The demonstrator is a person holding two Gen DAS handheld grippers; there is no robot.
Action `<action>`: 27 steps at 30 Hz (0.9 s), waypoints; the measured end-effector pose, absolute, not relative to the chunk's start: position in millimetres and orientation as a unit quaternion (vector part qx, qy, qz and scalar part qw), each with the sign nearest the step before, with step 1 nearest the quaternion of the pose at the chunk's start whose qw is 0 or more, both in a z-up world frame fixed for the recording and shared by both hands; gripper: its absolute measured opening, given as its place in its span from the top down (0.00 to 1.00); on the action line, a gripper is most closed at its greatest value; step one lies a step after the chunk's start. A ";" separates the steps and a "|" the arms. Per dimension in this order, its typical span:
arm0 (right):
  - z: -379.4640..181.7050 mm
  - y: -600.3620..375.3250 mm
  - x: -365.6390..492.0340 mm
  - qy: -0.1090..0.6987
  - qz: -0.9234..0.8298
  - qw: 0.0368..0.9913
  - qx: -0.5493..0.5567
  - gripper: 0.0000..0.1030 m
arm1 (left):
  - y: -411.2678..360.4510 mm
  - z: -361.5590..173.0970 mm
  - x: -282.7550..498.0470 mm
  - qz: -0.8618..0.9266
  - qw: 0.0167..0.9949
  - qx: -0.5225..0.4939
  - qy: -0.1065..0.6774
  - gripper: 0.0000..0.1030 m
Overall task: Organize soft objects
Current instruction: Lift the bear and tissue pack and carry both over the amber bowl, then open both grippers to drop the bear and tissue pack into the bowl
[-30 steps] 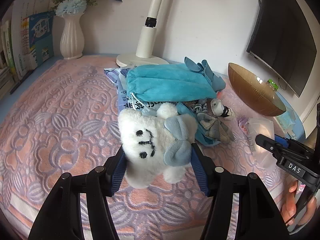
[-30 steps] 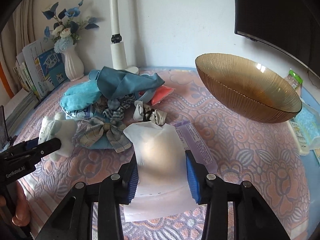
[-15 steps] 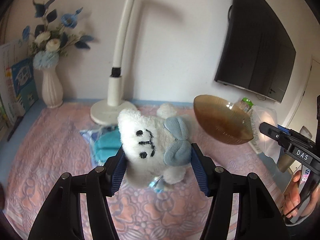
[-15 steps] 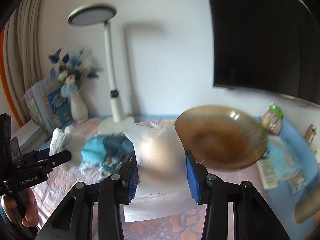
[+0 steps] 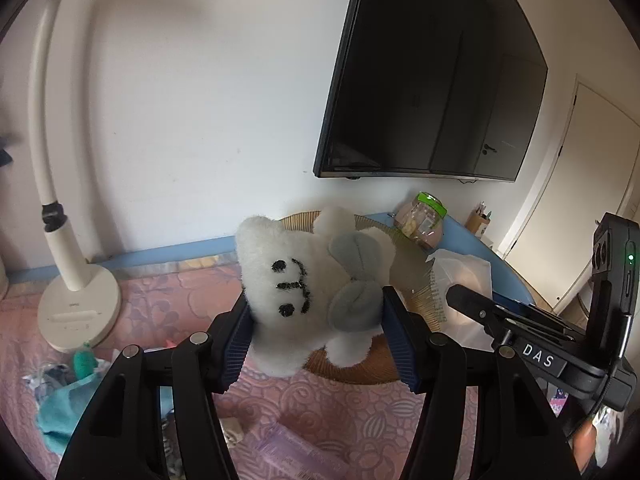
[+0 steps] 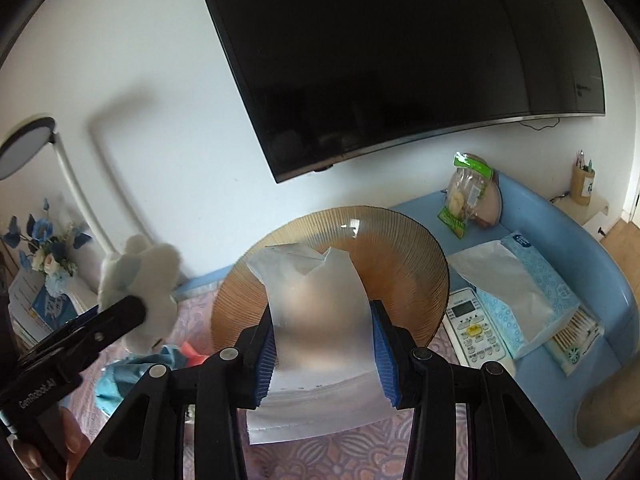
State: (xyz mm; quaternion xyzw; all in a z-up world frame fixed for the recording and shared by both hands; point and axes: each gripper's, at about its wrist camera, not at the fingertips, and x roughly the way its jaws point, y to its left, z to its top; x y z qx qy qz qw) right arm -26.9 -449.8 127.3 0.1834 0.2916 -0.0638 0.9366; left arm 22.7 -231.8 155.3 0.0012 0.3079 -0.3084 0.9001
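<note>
The amber glass bowl [image 6: 400,248] is taken as landmark. In front of it, a frosted white pouch [image 6: 320,320] is held above the pink-covered counter [image 6: 332,456] by the right claw [image 6: 323,354]. Just left of the bowl, a white plush toy [image 5: 308,288] is gripped by the left claw [image 5: 318,340], whose jaws are opening slightly.

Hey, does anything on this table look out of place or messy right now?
Yes. A loose heap of blue cloths lies crumpled on the pink tablecloth near the lamp base, unsorted. The plush bear and frosted pouch are held up in front of the amber bowl. Nothing looks spilled or damaged.
</note>
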 end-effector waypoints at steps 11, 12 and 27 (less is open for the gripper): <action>123.1 -466.5 -41.5 0.293 -0.063 0.932 0.202 0.29 | -201.4 144.3 30.0 -0.284 0.906 -0.032 0.313 0.27; 123.3 -463.4 -44.6 0.293 -0.058 0.932 0.205 0.29 | -188.4 147.0 25.2 -0.279 0.908 -0.036 0.310 0.27; 130.1 -321.1 -76.1 0.308 0.070 0.940 0.129 0.29 | 0.6 224.2 -82.5 -0.119 0.966 -0.015 0.230 0.27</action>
